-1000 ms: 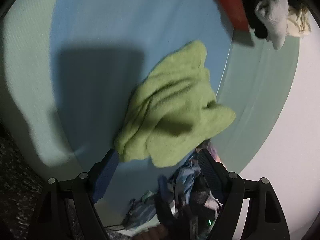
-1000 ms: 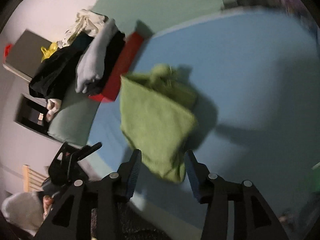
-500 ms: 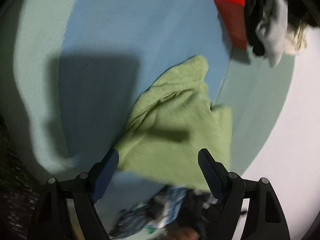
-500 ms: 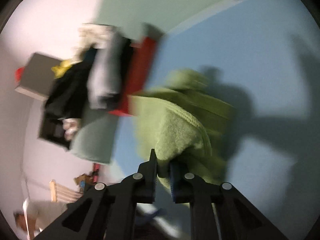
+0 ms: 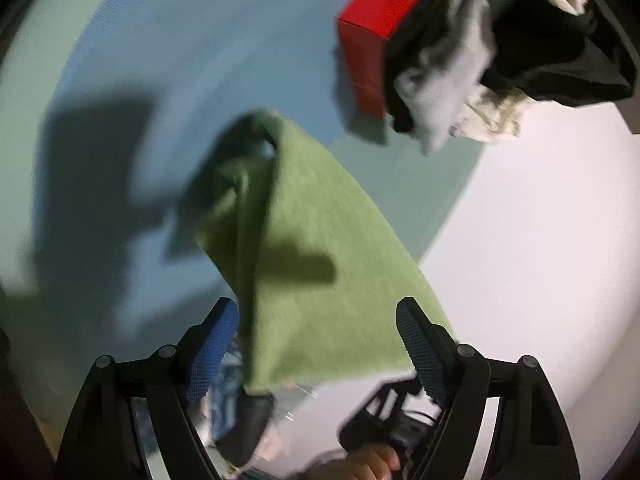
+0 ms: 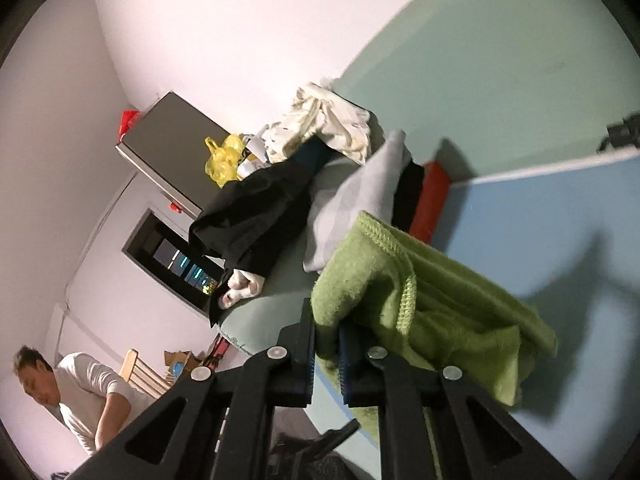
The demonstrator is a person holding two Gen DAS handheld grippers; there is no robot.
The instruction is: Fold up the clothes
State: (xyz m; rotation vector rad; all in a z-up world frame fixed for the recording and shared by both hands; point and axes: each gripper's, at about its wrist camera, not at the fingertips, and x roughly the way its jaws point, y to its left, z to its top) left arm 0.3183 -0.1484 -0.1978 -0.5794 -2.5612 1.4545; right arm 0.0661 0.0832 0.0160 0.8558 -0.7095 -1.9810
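The right claw (image 6: 326,354) is pinching a hemmed edge of the green cloth (image 6: 432,308), which hangs lifted above the blue worktop (image 6: 540,232). The left claw (image 5: 316,354) is spread wide, with the cloth (image 5: 316,264) draped in front of it. Beyond sit a red box (image 5: 380,12) and a pile of clothes (image 6: 320,184).

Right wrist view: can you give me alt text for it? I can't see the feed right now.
The right hand-held gripper is shut on a bunched edge of the green cloth, lifted over the blue mat. Behind it, a pile of black, grey and cream clothes lies beside a red box. A person in white sits at lower left.
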